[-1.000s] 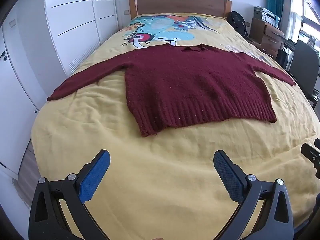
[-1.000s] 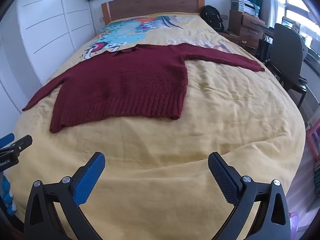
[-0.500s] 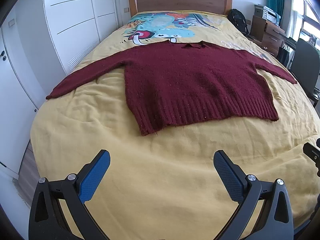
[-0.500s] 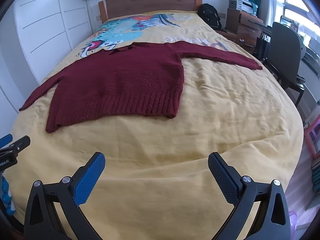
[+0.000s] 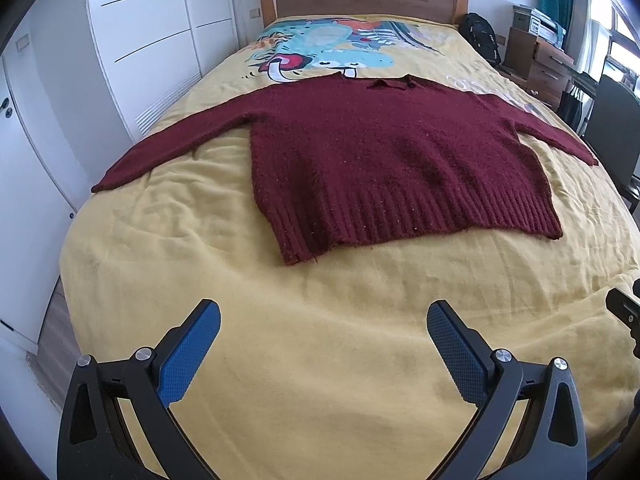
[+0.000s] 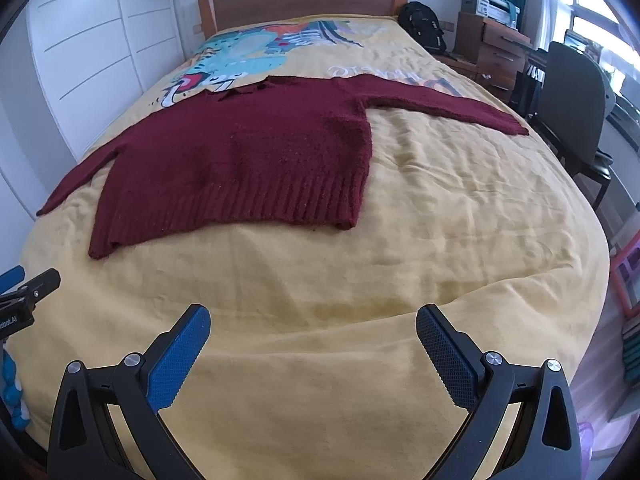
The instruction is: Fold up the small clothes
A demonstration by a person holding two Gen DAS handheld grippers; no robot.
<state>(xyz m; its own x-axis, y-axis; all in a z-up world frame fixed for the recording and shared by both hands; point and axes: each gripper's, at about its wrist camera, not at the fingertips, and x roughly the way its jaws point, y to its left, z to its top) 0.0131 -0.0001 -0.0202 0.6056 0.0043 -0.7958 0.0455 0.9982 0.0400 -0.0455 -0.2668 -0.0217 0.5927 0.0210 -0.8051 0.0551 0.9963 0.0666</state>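
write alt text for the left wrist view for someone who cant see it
A maroon sweater lies flat, sleeves spread, on a yellow bedspread. The open left gripper hovers empty over bare bedspread short of the hem, with white wardrobes at left.

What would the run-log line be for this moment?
phase: approach | sweater: flat, sleeves spread, unfolded, on yellow bedspread | left claw: open, empty, short of hem | right claw: open, empty
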